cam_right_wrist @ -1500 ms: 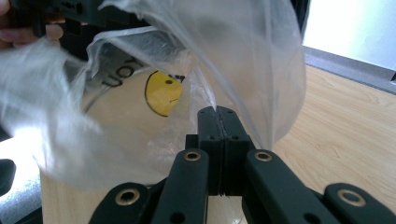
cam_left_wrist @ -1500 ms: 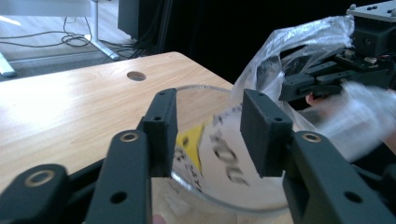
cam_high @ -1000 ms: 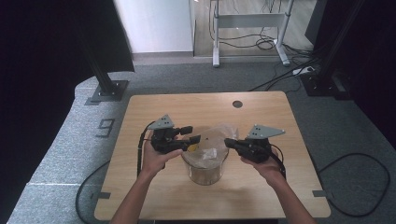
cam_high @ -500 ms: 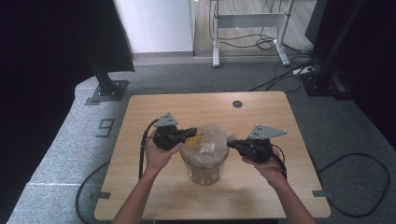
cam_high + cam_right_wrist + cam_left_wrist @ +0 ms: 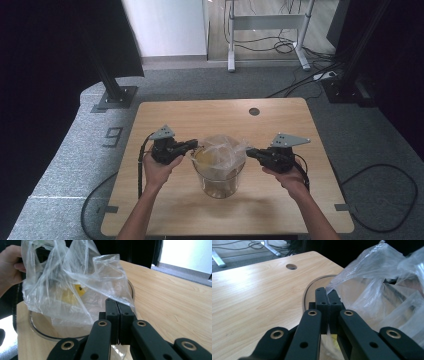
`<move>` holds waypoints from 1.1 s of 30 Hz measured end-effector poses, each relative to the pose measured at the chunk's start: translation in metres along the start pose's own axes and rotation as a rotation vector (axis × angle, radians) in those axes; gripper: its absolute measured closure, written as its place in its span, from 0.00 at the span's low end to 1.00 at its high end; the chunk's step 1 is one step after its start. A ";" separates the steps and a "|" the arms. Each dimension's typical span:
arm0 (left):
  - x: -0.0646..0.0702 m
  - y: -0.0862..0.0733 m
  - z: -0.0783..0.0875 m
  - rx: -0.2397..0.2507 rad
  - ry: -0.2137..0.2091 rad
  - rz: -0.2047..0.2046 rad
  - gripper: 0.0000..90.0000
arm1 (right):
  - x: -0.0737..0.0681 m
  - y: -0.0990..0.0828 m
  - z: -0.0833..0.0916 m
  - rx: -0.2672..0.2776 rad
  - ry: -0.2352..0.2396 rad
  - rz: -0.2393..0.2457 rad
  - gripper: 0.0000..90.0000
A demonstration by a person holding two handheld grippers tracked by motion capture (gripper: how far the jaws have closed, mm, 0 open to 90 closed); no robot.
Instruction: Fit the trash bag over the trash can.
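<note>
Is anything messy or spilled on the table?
Nothing spilled. The clear plastic bag stands crumpled and bunched above the rim of the clear container, pinched by the left gripper and right gripper at opposite edges.

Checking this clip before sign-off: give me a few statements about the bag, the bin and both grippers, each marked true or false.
1. The left gripper is shut on the bag. True.
2. The right gripper hangs open, clear of the bag. False: it is shut on the bag's edge.
3. The bag sits in a clear bin on the table. True.
4. The bag is opaque black. False: it is clear plastic, with something yellow showing through.
5. The bin stands on the floor. False: it stands on the table, between the two hands.
</note>
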State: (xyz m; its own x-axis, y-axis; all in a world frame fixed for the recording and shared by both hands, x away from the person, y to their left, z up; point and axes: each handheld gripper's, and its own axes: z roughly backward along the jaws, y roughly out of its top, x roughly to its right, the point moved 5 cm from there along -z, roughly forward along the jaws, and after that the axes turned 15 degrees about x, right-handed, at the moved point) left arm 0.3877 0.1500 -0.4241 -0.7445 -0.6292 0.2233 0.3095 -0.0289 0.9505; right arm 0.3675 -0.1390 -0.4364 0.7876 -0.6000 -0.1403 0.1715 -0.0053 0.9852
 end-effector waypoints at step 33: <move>-0.002 -0.008 -0.004 -0.015 -0.005 0.026 1.00 | -0.035 0.031 0.042 0.105 0.111 -0.013 0.49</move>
State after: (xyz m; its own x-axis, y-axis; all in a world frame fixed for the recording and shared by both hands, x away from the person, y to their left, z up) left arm 0.3892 0.1479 -0.4329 -0.7389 -0.6259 0.2493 0.3379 -0.0241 0.9409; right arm 0.3203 -0.1523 -0.3965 0.8475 -0.5069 -0.1572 0.1236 -0.0996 0.9873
